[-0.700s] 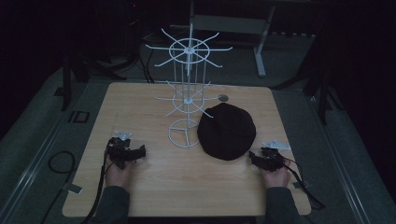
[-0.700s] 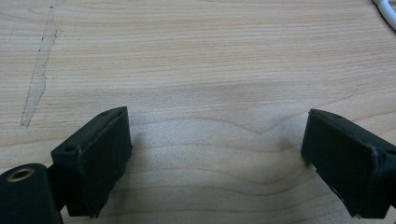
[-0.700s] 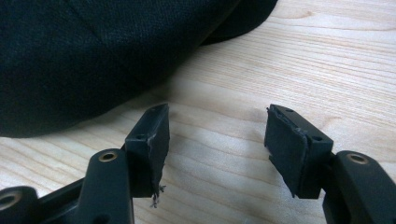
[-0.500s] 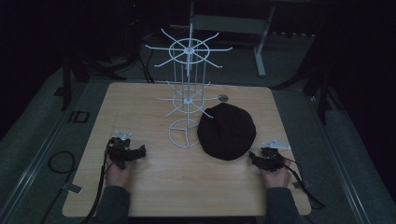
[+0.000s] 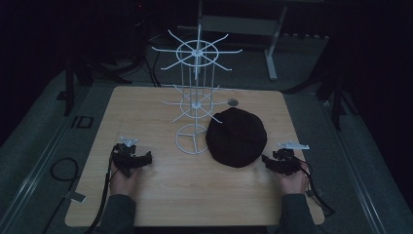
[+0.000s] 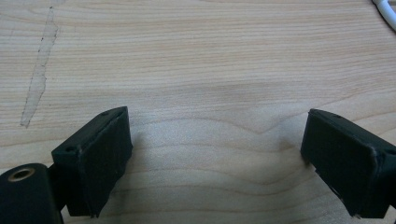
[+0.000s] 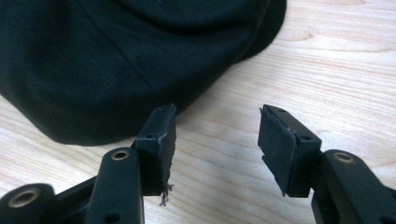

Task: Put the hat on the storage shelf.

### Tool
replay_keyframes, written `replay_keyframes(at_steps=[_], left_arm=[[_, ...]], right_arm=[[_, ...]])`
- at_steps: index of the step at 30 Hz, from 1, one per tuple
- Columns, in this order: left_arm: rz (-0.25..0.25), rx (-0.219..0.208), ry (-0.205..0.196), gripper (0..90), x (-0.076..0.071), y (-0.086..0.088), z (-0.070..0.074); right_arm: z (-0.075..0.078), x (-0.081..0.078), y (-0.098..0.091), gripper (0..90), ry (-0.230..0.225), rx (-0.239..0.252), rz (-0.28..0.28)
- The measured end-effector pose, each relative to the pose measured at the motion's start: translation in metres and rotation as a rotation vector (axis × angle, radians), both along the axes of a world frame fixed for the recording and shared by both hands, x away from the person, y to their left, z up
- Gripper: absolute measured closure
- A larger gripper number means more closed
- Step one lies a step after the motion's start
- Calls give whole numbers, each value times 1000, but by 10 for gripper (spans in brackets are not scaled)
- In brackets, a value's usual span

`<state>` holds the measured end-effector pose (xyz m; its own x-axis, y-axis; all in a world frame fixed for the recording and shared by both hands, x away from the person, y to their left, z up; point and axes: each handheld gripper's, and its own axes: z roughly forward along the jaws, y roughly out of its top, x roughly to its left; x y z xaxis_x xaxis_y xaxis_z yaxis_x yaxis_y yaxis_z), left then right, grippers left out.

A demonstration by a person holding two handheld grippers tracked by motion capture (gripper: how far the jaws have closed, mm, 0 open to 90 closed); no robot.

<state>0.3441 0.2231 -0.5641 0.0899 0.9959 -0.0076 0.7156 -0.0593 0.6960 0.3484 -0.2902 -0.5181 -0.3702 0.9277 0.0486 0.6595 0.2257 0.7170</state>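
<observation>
On the right half of the wooden table [image 5: 160, 195], a black cap [image 5: 236, 137] is seen lying flat beside the round foot of a white wire rack [image 5: 195, 102], whose hooked arms stand empty above it. The right gripper [image 5: 269, 161] is held low near the table's right edge, just off the cap's near rim; in the right gripper view its jaws are parted, with only bare wood between them and the cap's [image 7: 126, 60] dark cloth close ahead and to one side. The left gripper [image 5: 142, 158] is rested toward the left edge, well apart from the cap, and in the left gripper view its jaws are spread wide over plain wood, with nothing held.

The cap is judged to be light, soft and limp, so that it would sag and fold once lifted rather than keep its shape. A pinch on the thicker rim nearest the right gripper is judged the surest hold, since the smooth crown offers no edge and the cloth could slip from a shallow bite. A hook on the rack would then have to be met with the cap's opening or band.

Compared with the frames from a moment earlier, almost nothing is seen to have changed: cap, rack and both grippers are found in the same places, with any movement too slight to tell.
</observation>
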Motion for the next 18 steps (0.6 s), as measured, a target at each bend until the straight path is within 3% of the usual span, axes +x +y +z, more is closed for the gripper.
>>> replay_keyframes(at_steps=[18], left_arm=[[-2, -1, -1, 97, 0, 0, 0]], right_arm=[[5, 1, 11, 452, 7, -9, 29]])
